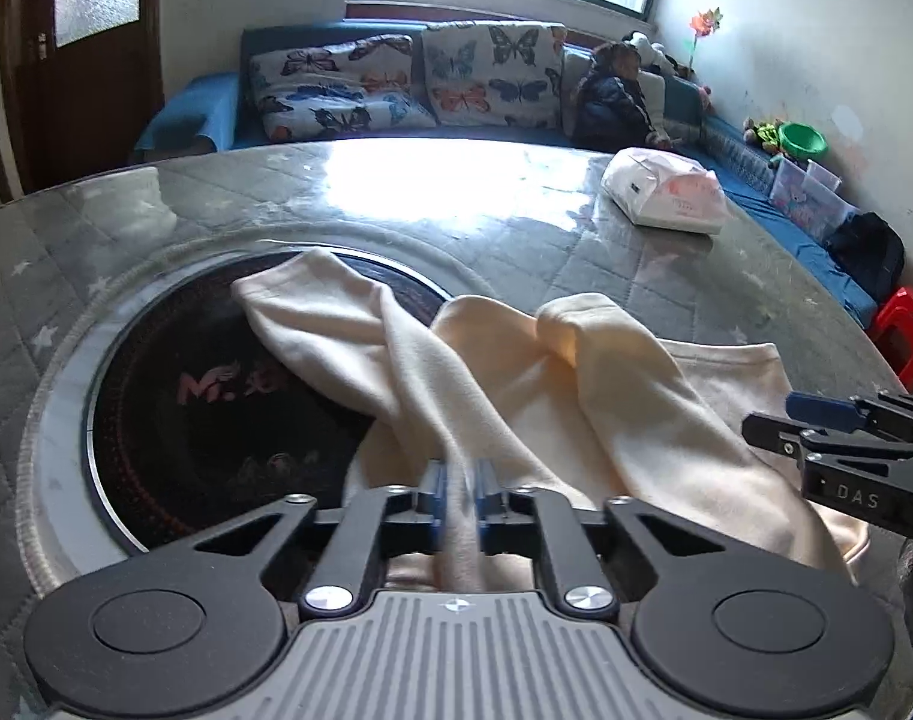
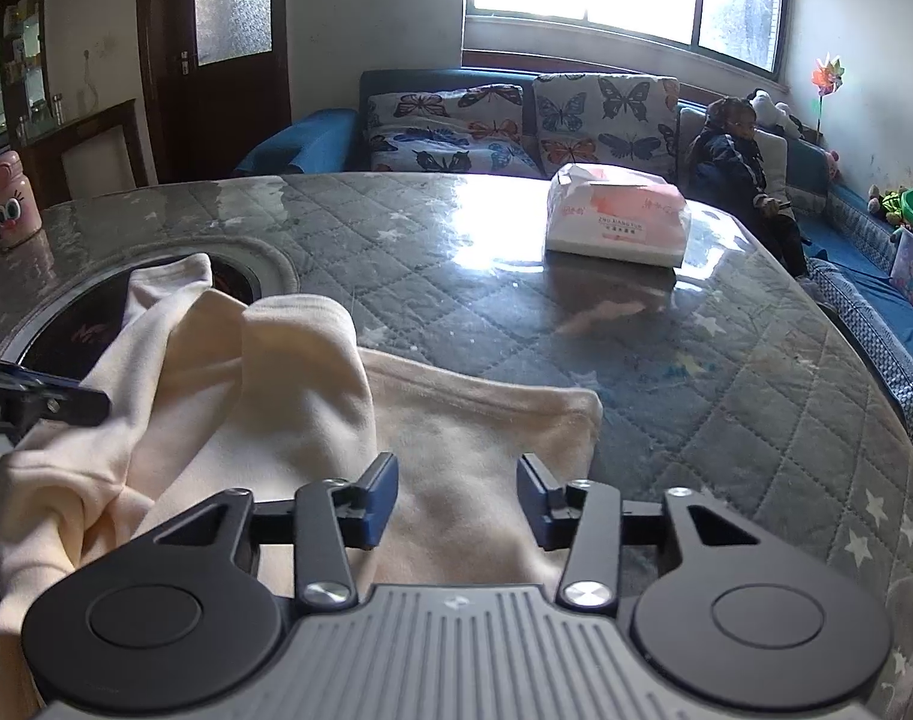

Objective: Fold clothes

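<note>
The left hand-held gripper [image 1: 456, 495] has its blue pads squeezed tight on a ridge of the cream garment [image 1: 516, 384], a fold of cloth pinched and drawn up between the two fingers. From that pinch the fabric runs forward and fans out over the tabletop [image 1: 396, 192]. One sleeve [image 1: 312, 306] lies out to the left across the dark round cooktop [image 1: 204, 396] set into the surface, its cuff end resting on the black glass. A second sleeve [image 1: 582, 324] humps up in the middle, folded over the body of the garment, and the hem edge lies flat to the right.

Over on the right, the right hand-held gripper [image 2: 456, 501] hangs just above the garment's flat body [image 2: 474, 420], fingers spread wide, nothing between them. Seen from the left wrist view, it comes in from the right edge [image 1: 756, 420], beside the garment's edge; whether it touches the cloth there is not clear.

The tabletop carries a grey quilted cover with pale stars under a glossy sheet, bright with window glare. Farther back sits a white and pink tissue pack [image 2: 618, 222], well apart from the garment. A pink bottle [image 2: 15, 198] stands at the far left edge. Behind the table, a blue sofa [image 2: 876, 288] with butterfly cushions [image 2: 606, 114], and a person [image 2: 738, 168] in a dark jacket seated on it.
</note>
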`<state>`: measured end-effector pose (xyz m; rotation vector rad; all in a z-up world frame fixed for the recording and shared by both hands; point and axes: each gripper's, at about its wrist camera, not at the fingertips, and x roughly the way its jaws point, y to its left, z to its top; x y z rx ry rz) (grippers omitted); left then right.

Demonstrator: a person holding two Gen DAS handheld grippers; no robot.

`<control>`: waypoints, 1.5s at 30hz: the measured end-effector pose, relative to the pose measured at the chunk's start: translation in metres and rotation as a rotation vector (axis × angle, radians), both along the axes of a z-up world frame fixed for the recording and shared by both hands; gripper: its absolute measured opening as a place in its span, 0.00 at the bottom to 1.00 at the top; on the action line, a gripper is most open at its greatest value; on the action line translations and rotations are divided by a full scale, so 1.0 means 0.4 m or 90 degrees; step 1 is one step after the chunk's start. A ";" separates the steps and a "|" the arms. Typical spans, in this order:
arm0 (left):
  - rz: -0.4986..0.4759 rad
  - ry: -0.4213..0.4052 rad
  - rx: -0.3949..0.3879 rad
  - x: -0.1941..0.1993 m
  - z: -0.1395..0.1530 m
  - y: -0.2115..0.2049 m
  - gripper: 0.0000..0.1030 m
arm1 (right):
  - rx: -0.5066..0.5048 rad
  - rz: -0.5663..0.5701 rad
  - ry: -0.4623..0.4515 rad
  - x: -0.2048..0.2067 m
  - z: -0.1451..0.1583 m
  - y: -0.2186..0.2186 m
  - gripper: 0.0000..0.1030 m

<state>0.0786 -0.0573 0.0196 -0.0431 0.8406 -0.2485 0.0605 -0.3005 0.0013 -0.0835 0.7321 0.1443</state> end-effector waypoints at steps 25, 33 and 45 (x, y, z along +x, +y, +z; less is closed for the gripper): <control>-0.003 -0.036 -0.027 -0.011 0.037 0.023 0.55 | 0.045 0.102 0.022 0.138 -0.020 0.125 0.37; -0.008 -0.017 -0.023 0.025 0.000 0.015 0.16 | 0.047 0.100 -0.030 0.058 0.046 0.076 0.03; 0.002 -0.086 -0.023 -0.059 0.056 0.046 0.03 | 0.032 -0.014 -0.111 -0.172 0.143 -0.113 0.03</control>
